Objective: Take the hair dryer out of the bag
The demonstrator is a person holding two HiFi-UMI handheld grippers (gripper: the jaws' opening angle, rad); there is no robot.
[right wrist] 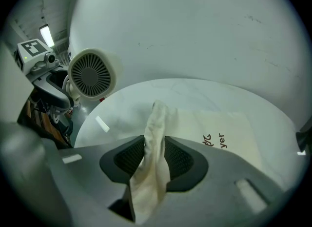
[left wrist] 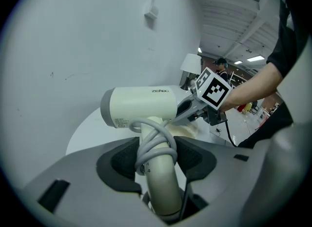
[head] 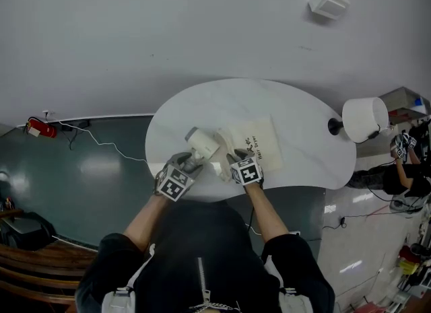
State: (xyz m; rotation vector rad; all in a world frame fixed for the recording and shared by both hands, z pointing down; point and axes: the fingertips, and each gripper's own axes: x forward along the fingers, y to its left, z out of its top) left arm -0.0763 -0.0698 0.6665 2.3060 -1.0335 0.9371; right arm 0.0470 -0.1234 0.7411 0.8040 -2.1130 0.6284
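A cream hair dryer (head: pixel 202 143) is lifted above the white oval table (head: pixel 303 116), clear of the bag. My left gripper (head: pixel 193 164) is shut on its handle (left wrist: pixel 161 182), where the grey cord is wound round. Its barrel (left wrist: pixel 141 106) lies crosswise above the jaws, and its rear grille (right wrist: pixel 90 74) faces the right gripper view. The flat cream cloth bag (head: pixel 256 142) with dark print lies on the table. My right gripper (head: pixel 233 159) is at the bag's left end. A bunched fold of the bag's mouth (right wrist: pixel 155 138) stands loosely between its open pads.
A white-shaded lamp (head: pixel 363 118) stands at the table's right end. A small white strip (right wrist: pixel 102 123) lies on the table left of the bag. On the floor at the left are a red object (head: pixel 40 128) and a cable. Another person (head: pixel 404 170) is at the far right.
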